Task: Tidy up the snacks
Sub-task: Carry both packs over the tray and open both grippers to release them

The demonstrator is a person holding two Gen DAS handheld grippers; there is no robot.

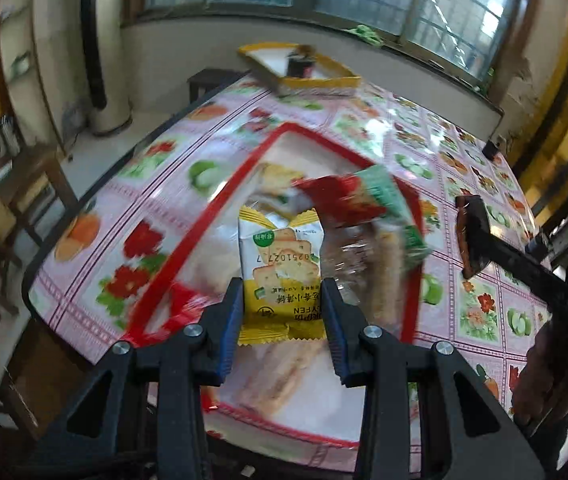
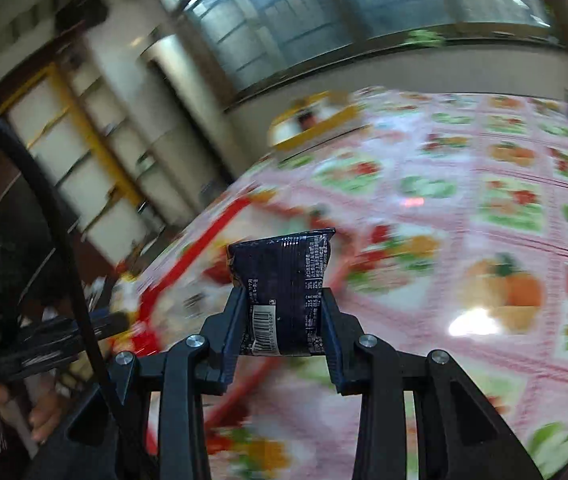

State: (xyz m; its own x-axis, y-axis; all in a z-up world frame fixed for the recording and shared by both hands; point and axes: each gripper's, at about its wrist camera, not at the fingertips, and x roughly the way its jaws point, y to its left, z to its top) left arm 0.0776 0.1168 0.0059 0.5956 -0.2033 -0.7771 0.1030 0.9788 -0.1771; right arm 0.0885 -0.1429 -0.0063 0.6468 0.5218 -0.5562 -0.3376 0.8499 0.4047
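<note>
Left gripper [image 1: 282, 312] jaws clamp a yellow cracker packet [image 1: 280, 276] above the red-rimmed tray [image 1: 204, 216] at frame centre; right gripper [image 2: 282, 320] jaws clamp a dark foil packet [image 2: 280, 280]; the yellow-rimmed tray [image 1: 324, 80] at upper centre looks nearly bare, so sorting seems early.

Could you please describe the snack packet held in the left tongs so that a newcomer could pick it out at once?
On the floral tablecloth lies a red-rimmed tray of snacks. Above it, the left tongs clamp a yellow cracker packet. Unlike the red-and-green wrapper beside it, it is yellow and white, with pictured crackers.
</note>
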